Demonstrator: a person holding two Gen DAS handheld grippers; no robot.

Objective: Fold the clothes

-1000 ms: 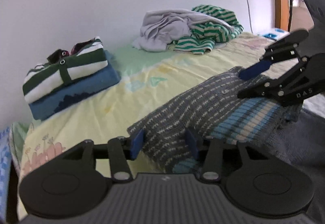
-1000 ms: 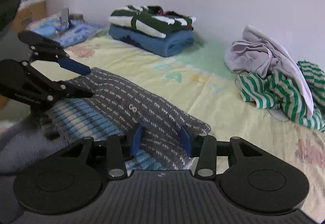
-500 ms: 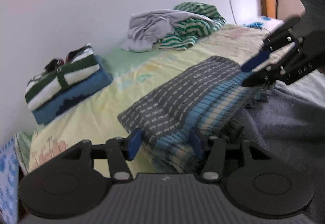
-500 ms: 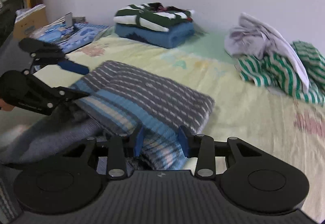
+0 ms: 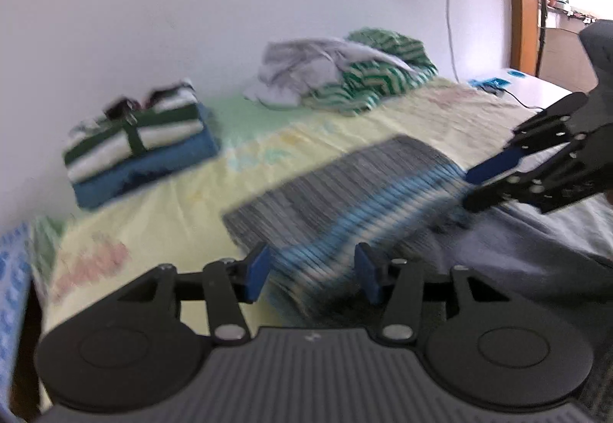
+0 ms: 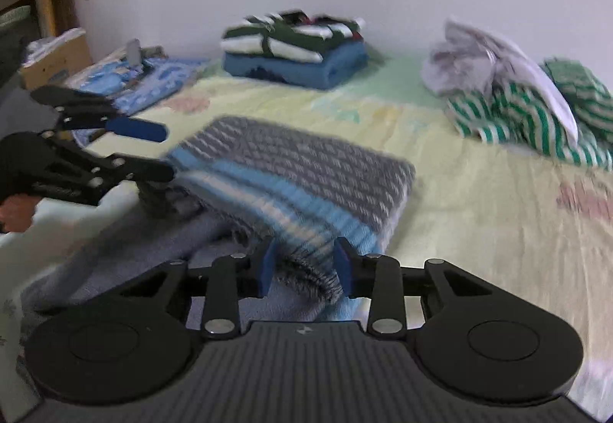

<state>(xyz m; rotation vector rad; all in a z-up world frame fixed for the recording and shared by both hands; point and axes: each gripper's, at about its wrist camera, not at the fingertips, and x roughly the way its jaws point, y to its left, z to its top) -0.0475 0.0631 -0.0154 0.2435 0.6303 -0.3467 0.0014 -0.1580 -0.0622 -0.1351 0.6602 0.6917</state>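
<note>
A folded grey sweater with blue stripes [image 5: 345, 189] [image 6: 306, 162] lies on the yellow bed sheet [image 5: 191, 200], its near side resting on a grey-blue garment [image 6: 115, 243]. My left gripper [image 5: 312, 273] [image 6: 168, 151] is at the sweater's left end. Its jaws are closing a little, and the upper finger stands off the fabric. My right gripper [image 6: 305, 266] [image 5: 467, 189] is at the right end, jaws closing. The sweater's hem shows between its fingertips, but I see no pad pressing on it. Both views are blurred.
A neat stack of folded clothes [image 5: 141, 147] [image 6: 295, 55] sits by the wall. A loose heap of grey and green-striped clothes [image 5: 345, 78] [image 6: 517, 93] lies farther along. A blue patterned cloth [image 6: 153, 78] and a cardboard box [image 6: 53, 59] are beyond the bed's left end.
Both grippers have drawn back from over the sweater to its ends, so more of the bed shows. The right jaws have narrowed. The sweater still lies folded.
</note>
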